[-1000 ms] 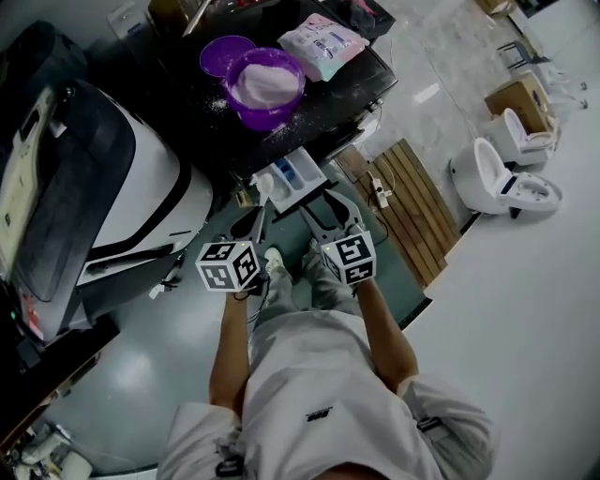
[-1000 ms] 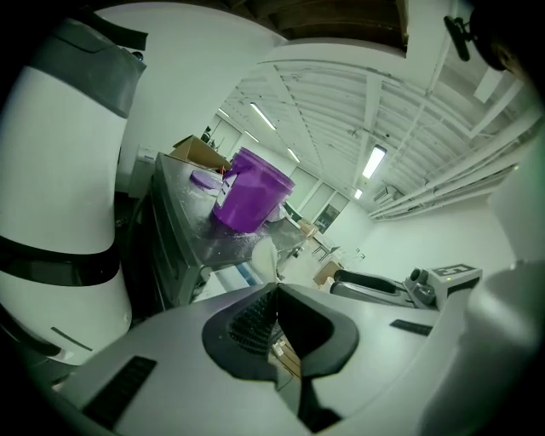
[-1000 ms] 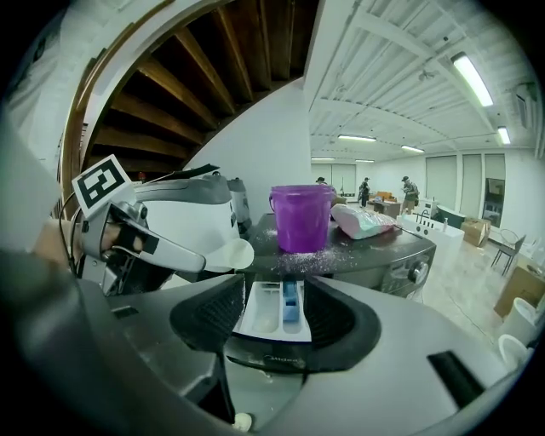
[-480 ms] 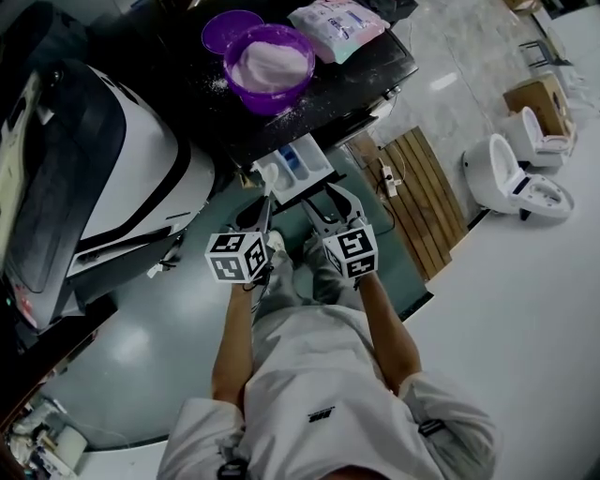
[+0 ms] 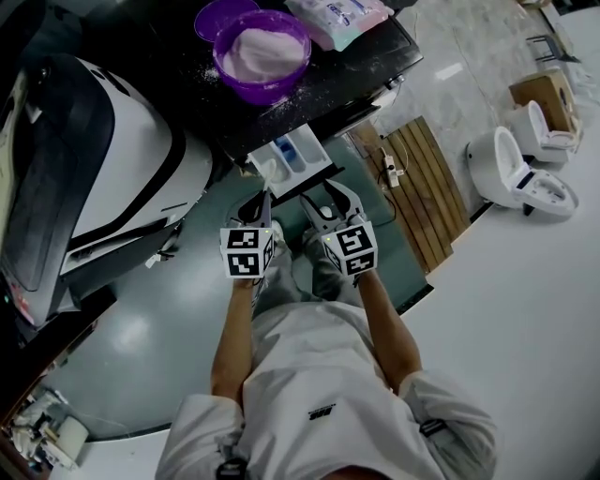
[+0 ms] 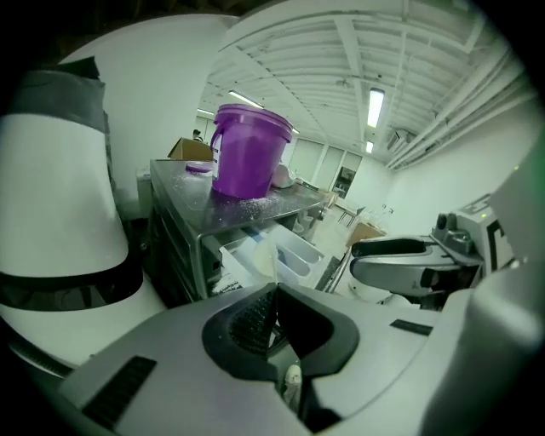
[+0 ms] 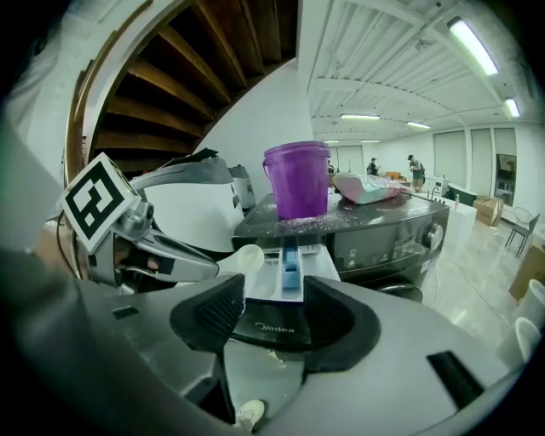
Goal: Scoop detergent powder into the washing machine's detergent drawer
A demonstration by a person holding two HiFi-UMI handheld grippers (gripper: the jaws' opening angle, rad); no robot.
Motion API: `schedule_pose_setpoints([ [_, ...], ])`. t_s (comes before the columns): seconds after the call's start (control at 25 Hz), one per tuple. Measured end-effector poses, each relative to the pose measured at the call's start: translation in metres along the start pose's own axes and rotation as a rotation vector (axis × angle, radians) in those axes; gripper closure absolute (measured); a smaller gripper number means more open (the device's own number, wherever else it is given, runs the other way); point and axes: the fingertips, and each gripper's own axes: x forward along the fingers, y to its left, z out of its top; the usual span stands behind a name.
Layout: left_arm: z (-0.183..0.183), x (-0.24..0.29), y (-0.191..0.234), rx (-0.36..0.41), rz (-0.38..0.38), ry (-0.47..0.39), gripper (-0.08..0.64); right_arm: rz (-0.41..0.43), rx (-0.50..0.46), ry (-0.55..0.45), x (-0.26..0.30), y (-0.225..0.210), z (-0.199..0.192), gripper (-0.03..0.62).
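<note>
My left fingers [image 6: 274, 294] are pressed together on the handle of a white scoop [image 7: 243, 258], whose bowl sits at the left edge of the pulled-out detergent drawer [image 7: 317, 264]. I cannot tell whether it touches. My right fingers [image 7: 266, 311] stand wide apart with nothing held, just short of the drawer's dark front panel. Above the drawer, on the washing machine [image 5: 347, 70], stands a purple bucket [image 5: 267, 89] heaped with powder [image 5: 261, 47]. Beside the bucket lie its lid [image 5: 216, 17] and a detergent bag [image 5: 339, 17].
</note>
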Motion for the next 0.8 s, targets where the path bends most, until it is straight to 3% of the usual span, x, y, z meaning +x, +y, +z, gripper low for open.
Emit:
schedule_pose_setpoints([
  [0.8, -0.0052, 0.0061, -0.0078, 0.422, 0.217, 0.108, 0.545, 0.004, 0.028, -0.002, -0.0035, -0.0045, -0.0098, 0.376],
])
